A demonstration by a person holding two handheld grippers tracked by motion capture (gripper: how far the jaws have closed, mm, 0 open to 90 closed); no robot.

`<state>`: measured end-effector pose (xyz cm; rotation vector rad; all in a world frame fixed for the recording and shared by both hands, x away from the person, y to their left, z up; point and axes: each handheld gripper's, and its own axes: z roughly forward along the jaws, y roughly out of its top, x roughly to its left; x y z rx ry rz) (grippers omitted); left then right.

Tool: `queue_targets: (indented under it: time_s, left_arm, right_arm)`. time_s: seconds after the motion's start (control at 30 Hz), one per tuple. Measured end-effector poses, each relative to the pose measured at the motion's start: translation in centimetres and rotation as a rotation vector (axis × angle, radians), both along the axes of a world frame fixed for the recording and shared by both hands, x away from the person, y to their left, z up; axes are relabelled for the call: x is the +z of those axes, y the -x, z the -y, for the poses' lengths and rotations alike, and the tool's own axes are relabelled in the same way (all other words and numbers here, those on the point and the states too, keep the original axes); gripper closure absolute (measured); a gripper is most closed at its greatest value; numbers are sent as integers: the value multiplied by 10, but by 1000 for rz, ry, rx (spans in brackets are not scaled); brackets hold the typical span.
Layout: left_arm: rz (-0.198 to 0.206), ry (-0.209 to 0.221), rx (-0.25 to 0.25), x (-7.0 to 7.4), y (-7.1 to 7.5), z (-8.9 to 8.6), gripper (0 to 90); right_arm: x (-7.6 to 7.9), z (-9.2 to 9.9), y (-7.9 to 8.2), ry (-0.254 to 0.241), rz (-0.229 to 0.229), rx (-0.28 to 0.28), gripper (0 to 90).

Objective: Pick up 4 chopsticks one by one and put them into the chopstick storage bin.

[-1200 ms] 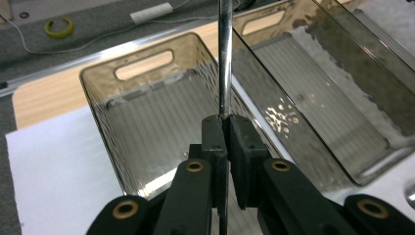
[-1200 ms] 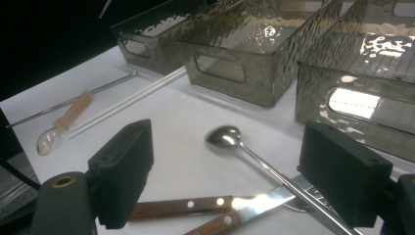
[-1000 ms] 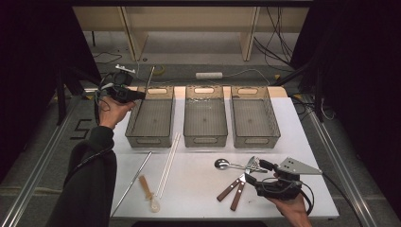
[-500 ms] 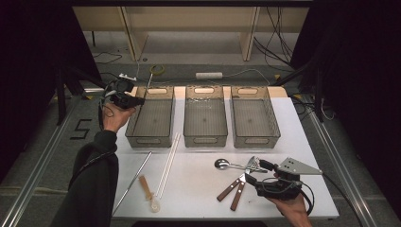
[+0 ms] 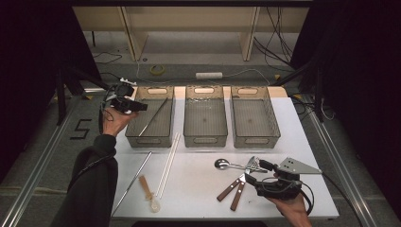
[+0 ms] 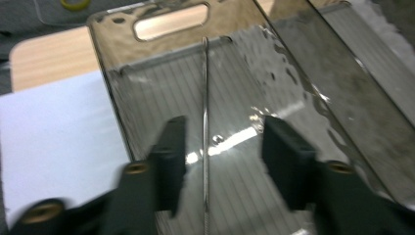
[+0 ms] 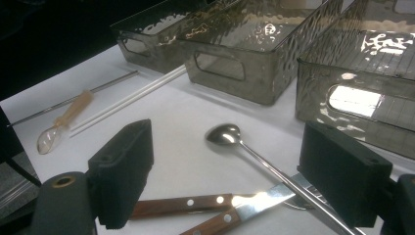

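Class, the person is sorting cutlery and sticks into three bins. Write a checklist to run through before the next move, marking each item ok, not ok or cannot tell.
1. Left gripper has let go: ok; its jaws have just been opening, apart beside the metal stick.
2. Metal stick in the left bin: ok, leaning on its far wall.
3. Right gripper open: ok.
4. Spoon between the right jaws, not gripped: ok.
5. Middle bin free: ok.
6. Knives clear of the spoon: cannot tell.
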<state>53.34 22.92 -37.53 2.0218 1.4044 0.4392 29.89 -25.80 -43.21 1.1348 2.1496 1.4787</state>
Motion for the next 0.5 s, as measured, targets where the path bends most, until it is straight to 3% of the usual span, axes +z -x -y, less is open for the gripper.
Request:
queue_targets:
  time_s: [0.07,0.17,0.5]
  left_arm:
    - [-8,11,-4,2,4,1,359]
    - [-19,14,-8,5,9,0,311]
    - [-71,42,-24,8,36,-6,271]
  right_arm:
    - [0,0,0,0,-4,-1,214]
    - [0,0,0,0,-4,0,214]
    - [0,0,0,-1,1,-2,214]
